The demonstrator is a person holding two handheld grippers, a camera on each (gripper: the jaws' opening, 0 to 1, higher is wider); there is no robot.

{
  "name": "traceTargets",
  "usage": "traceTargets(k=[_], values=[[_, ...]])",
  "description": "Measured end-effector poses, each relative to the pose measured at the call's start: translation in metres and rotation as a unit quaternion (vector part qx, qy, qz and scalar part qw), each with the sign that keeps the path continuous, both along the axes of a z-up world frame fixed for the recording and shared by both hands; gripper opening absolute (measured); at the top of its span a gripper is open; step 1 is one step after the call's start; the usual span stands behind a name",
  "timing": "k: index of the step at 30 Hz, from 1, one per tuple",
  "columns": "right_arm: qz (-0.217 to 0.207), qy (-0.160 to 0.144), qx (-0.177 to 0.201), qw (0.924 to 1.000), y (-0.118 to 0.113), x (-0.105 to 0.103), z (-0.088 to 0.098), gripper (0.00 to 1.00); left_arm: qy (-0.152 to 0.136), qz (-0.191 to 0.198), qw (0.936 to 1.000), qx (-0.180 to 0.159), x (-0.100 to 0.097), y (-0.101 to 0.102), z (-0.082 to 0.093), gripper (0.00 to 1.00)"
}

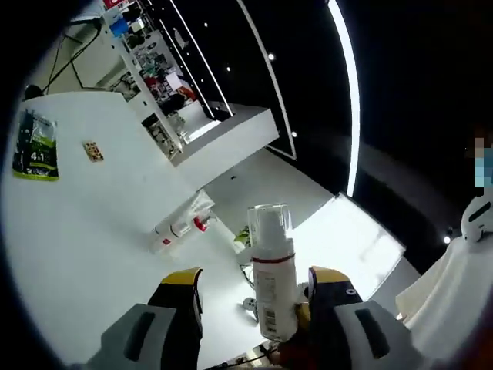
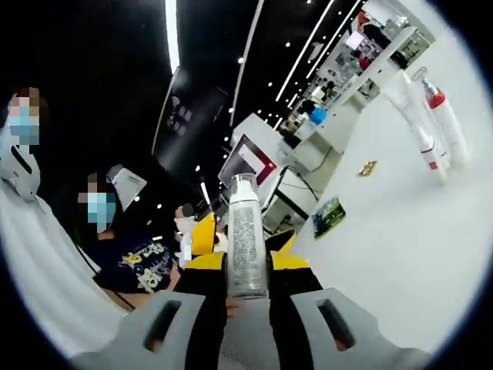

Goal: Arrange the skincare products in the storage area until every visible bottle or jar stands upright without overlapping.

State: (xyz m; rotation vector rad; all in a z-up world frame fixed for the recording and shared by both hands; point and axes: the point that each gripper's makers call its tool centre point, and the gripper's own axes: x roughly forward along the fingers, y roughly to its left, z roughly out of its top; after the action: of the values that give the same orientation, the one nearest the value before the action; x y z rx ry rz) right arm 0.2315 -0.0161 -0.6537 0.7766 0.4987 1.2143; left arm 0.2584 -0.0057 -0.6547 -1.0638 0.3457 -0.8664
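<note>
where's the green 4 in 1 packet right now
In the left gripper view the green packet lies flat at the far left of the white table, beside a small card. It also appears mid-frame in the right gripper view.

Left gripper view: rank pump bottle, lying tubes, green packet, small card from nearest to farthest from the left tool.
1. Pump bottle: between the left tool's jaws, against the right one.
2. Lying tubes: on the white table, just beyond the jaws.
3. Small card and green packet: far left; too close to call.
</note>
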Motion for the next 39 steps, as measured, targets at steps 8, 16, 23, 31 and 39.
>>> traceTargets(k=[8,16,23,31,39], values=[[0.021,0.013,-0.012,0.9996,0.009,-0.008,-0.004,0.18,-0.009,-0.025,0.9989,-0.037,-0.009,0.001,0.013,0.24],[0.004,-0.119,-0.192,0.9741,0.016,0.001,-0.028,0.20,0.026,0.032,0.9987,0.031,0.005,0.015,-0.011,0.23],[0.024,-0.197,-0.338,0.9201,0.027,0.005,-0.046,0.31,0.066,0.072,0.9918,0.083,0.012,0.023,-0.029,0.23],[0.033,-0.214,-0.400,0.8905,0.038,0.007,-0.059,0.23,0.075,0.080,0.9893,0.095,0.010,0.026,-0.034,0.23],[0.048,-0.069,-0.276,0.9573,0.024,-0.003,-0.049,0.20,0.034,0.052,0.9950,0.079,0.001,0.016,-0.024,0.22]])
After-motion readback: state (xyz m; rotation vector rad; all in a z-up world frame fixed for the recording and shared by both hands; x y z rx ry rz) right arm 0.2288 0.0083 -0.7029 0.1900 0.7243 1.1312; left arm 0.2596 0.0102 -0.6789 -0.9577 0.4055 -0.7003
